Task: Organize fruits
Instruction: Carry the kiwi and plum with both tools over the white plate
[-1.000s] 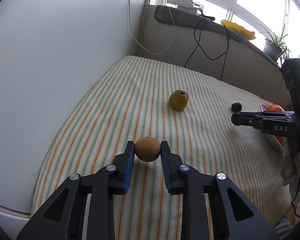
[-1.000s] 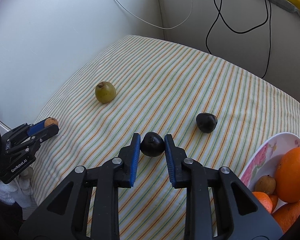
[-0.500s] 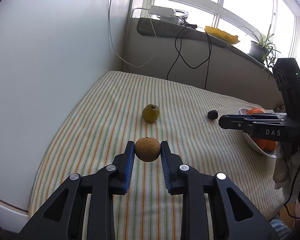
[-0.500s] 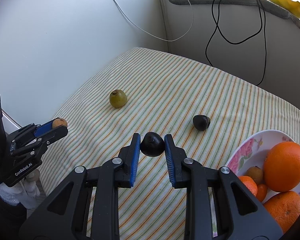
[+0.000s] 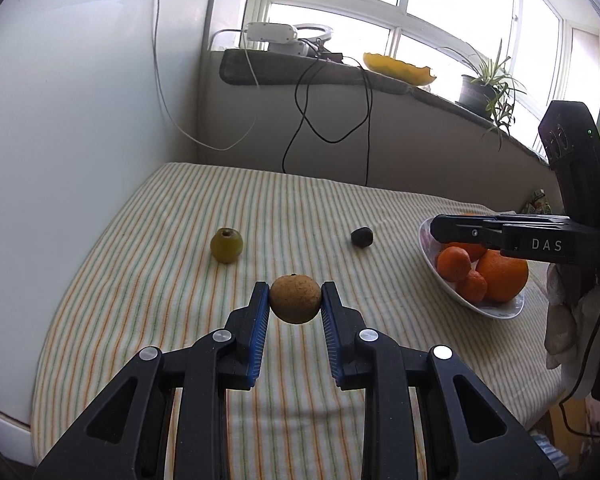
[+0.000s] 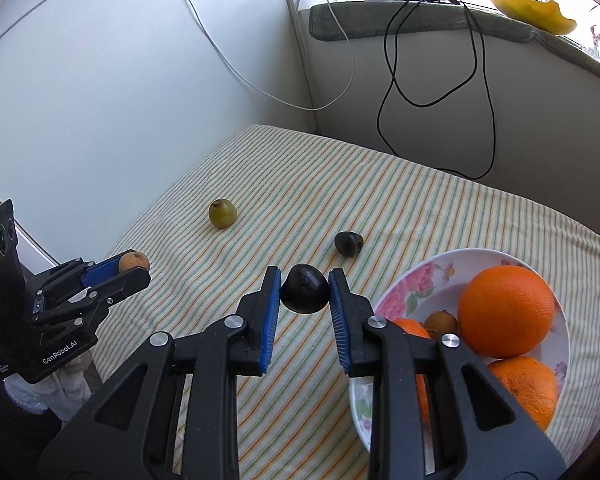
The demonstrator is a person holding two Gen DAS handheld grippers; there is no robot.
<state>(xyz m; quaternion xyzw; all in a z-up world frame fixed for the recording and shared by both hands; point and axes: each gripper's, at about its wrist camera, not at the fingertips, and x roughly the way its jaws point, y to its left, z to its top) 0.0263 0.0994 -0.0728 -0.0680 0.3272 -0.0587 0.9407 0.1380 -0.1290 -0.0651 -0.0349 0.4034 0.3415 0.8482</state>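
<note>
**Holding One Fruit in Each Gripper Above the Striped Cloth**

Gripping a round brown fruit (image 5: 295,298) between its blue pads, the left gripper (image 5: 295,300) has its jaws clenched on the fruit, clear of the striped tablecloth (image 5: 180,280). The right gripper (image 6: 305,289) is likewise clamped on a dark fruit (image 6: 305,289), held in the air just beside the near-left rim of the flowered bowl (image 6: 404,292).

Bowl contents: a large orange (image 6: 506,310), a second orange (image 6: 528,388) in front of it, a smaller orange fruit partly hidden behind the right gripper's finger, and a small brown fruit (image 6: 441,323).

Items on the cloth: a green fruit (image 6: 222,213) lies toward the left wall, and a second dark fruit (image 6: 348,243) lies between it and the bowl. The two are well apart.

Edges: the cloth meets the white wall (image 5: 80,140) on the left and the sill wall at the back, where black cables (image 6: 432,80) hang down to the cloth. The bowl sits near the right edge of the cloth. In the right wrist view the left gripper stands over the near-left cloth edge. The near centre of the cloth, in front of both grippers, carries only stripes.
</note>
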